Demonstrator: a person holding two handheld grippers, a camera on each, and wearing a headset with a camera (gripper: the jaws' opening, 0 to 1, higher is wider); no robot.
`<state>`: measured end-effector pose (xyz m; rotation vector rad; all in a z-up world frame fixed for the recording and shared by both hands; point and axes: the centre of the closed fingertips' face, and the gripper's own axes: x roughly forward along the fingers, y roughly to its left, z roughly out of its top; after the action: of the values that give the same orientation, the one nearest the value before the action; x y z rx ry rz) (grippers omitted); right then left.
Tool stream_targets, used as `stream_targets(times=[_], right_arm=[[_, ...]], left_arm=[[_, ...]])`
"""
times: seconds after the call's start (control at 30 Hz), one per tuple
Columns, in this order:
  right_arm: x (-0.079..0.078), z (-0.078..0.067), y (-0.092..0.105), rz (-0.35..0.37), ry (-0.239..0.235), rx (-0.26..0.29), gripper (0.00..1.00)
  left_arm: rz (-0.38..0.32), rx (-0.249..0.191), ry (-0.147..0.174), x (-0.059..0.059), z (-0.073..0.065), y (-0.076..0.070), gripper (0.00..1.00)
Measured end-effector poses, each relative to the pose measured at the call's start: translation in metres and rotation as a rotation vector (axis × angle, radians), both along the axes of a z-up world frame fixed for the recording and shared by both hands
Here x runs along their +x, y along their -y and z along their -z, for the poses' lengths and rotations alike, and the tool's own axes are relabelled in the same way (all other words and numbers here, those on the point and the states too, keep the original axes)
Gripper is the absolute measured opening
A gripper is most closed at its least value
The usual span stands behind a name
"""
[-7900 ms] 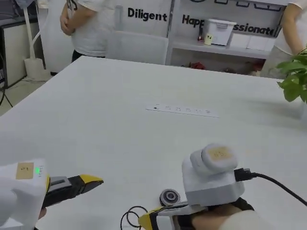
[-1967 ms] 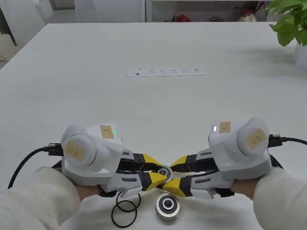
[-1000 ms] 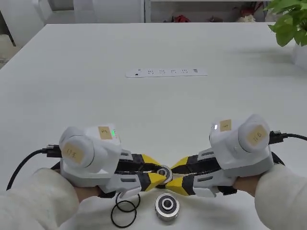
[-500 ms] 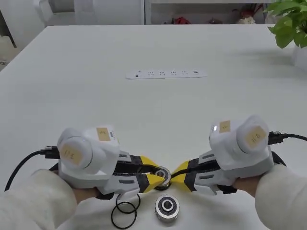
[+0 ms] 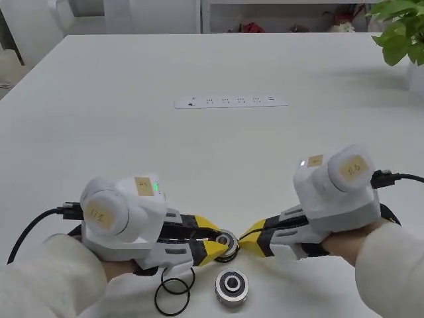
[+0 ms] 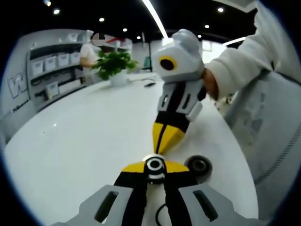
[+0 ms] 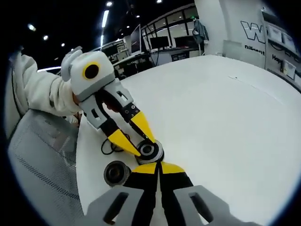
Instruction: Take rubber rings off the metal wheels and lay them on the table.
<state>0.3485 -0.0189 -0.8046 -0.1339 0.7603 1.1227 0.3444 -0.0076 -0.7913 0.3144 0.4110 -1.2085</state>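
Observation:
A small metal wheel (image 5: 225, 240) is held just above the white table (image 5: 199, 152), with my left gripper (image 5: 215, 241) shut on it. In the left gripper view the wheel (image 6: 154, 163) sits between the yellow tips of that gripper (image 6: 154, 168). My right gripper (image 5: 248, 234) comes in from the right, jaws shut, its tip against the wheel's rim (image 7: 149, 151). Whether the right gripper (image 7: 159, 165) pinches a ring there is too small to tell. A second wheel (image 5: 231, 286) lies flat on the table below them. Two black rubber rings (image 5: 173, 287) lie to its left.
A white power strip (image 5: 230, 101) lies across the middle of the table. A green plant (image 5: 397, 30) stands at the far right corner. In the left gripper view the person's sleeve (image 6: 235, 70) fills the right side, and the second wheel (image 6: 199, 165) lies close by.
The right gripper's jaws, apart around the held wheel a second ago, have closed at its rim. The right hand has tilted upward a little. The left gripper holds the wheel still.

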Motion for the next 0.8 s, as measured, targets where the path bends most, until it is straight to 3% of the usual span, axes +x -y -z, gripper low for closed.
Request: stream_targets(times=[0.13,0.17,0.27,0.8], right_arm=[[0.006,-0.009,-0.002,0.069,-0.067,0.076,0.00],[0.006,-0.006,0.000,0.066,-0.069,0.057,0.00],[0.004,-0.007,-0.002,0.072,-0.082,0.073,0.00],[0.000,-0.014,-0.011,0.043,-0.082,0.079,0.00]], left_arm=[[0.000,0.000,0.002,0.001,0.000,0.000,0.14],[-0.001,-0.001,0.001,0.001,0.000,0.000,0.14],[-0.001,-0.001,0.001,0.001,0.000,0.001,0.14],[0.010,0.023,0.018,0.001,0.001,0.001,0.13]])
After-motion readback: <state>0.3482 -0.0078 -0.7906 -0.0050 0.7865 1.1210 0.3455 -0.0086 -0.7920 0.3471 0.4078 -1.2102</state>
